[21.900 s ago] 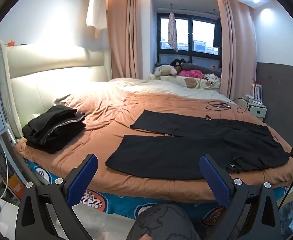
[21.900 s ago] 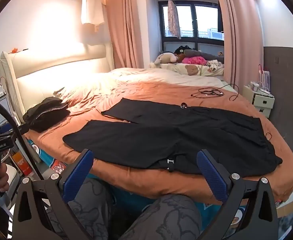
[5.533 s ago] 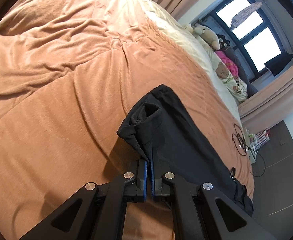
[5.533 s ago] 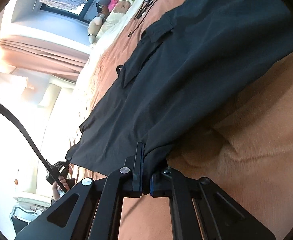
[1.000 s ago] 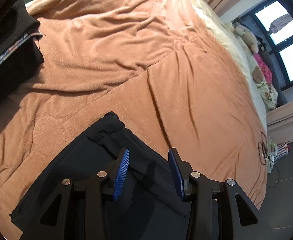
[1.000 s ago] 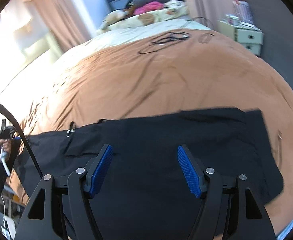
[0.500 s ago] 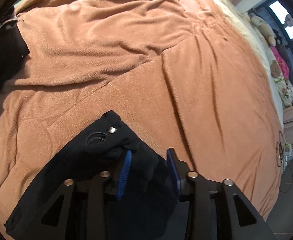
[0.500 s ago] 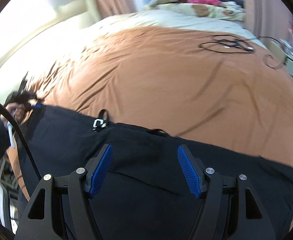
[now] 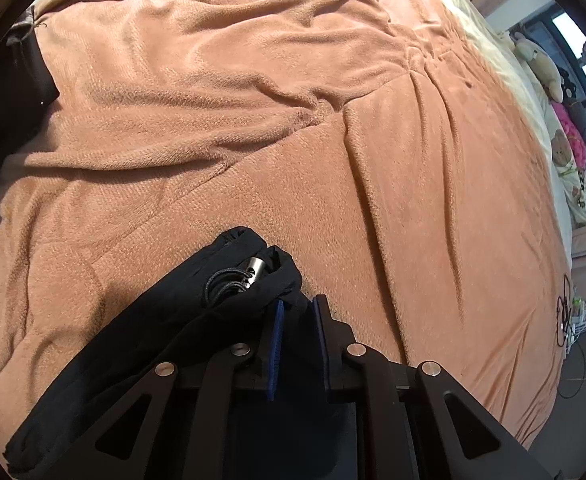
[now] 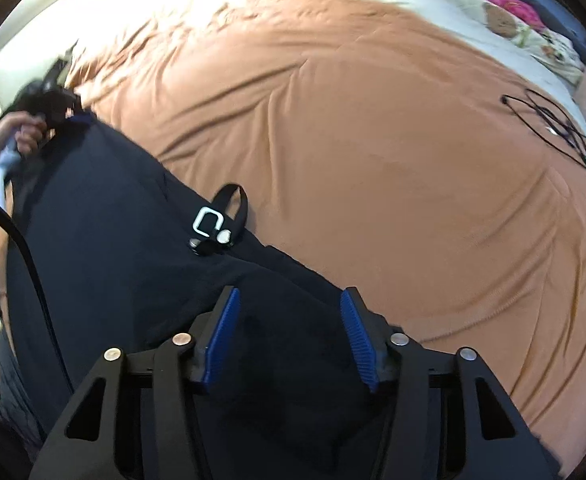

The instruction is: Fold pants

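- Pants (image 10: 105, 240): black, lying flat along the near edge of the bed (image 9: 373, 160); in the right wrist view they run from 10 o'clock down to 6 o'clock. Waist end bunched at 6 o'clock in the left wrist view (image 9: 197, 320).
- Handling, judged: soft, limp cloth, light, no stiffness; it will sag and drag on the fleecy cover rather than slide clean. Several layers at a corner look thick enough to pinch; a single layer could slip out.
- Hard bits: metal cord end and drawstring (image 9: 253, 270) at the bunched corner; white clip on a strap loop (image 10: 209, 222) at the far edge. Best kept out of the pads.
- Left tongs (image 9: 297, 330): narrow and closing, bunched black fabric between the pads at the corner; whether the pads already press on it I cannot tell. That corner looks like a sound hold.
- Right tongs (image 10: 289, 332): about half wide, closing, hovering over the cloth near its far edge; nothing pinched. Judged hold: that edge at 12 o'clock from the pads.
- Person's hand (image 10: 21, 130) on the left tool's handle at 10 o'clock, right wrist view.
- Around: dark clothes pile (image 9: 5, 92) at 9 o'clock, left wrist view, well apart; black cable (image 10: 553, 124) at 2 o'clock on the cover, well apart; soft toys (image 9: 541, 68) at the far side.
- In the way: nothing on the open cover beyond the pants; the tool's own cord (image 10: 25, 248) crosses the cloth at 8 o'clock.
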Tool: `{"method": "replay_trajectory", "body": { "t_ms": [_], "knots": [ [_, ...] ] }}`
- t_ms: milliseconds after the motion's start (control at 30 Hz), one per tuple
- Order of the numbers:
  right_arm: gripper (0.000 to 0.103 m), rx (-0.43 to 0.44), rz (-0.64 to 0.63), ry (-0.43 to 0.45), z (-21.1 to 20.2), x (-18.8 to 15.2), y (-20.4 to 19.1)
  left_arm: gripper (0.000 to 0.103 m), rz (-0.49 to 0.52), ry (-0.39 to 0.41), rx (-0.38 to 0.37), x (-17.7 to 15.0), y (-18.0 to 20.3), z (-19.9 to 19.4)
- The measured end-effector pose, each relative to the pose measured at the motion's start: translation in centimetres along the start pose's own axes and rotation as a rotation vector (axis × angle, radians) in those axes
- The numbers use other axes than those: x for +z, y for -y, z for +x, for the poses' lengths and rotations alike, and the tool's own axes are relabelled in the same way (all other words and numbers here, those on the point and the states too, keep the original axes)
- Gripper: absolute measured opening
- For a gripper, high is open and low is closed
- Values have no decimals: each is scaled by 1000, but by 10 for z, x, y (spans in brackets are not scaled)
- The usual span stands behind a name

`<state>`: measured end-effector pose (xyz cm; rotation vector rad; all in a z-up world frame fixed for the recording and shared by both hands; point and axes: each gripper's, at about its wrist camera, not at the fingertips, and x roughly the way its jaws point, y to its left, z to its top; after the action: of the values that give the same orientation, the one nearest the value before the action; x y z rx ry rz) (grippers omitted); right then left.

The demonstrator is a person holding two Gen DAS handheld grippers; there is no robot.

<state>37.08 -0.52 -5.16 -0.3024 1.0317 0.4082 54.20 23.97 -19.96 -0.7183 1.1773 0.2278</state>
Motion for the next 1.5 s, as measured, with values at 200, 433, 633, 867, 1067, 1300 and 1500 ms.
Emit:
{"method": "replay_trajectory", "body": {
  "t_ms": [200, 433, 633, 867, 1067, 1300, 1500],
  "knots": [
    [45, 4, -90, -88, 22, 16, -4, 17, 1, 9, -16, -1, -2, 0],
    [28, 7, -154, -148, 49, 28, -17, 17, 35, 0, -34, -9, -3, -11],
    [0, -29, -222, -142, 49, 24, -34, 17, 75, -8, -74, -27, -6, -34],
    [0, -54, -160, -17, 20, 20, -35, 18, 91, 5, -102, -53, -27, -63],
    [0, -130, -148, 0, 21, 19, -45, 18, 67, 23, -108, -81, -65, -82],
    [0, -226, -93, -77, 61, 17, -51, 18, 27, 12, -99, -122, -118, -96],
    [0, -239, -29, -52, 43, 23, -55, 18, -4, 15, -111, -139, -149, -102]
  ]
}}
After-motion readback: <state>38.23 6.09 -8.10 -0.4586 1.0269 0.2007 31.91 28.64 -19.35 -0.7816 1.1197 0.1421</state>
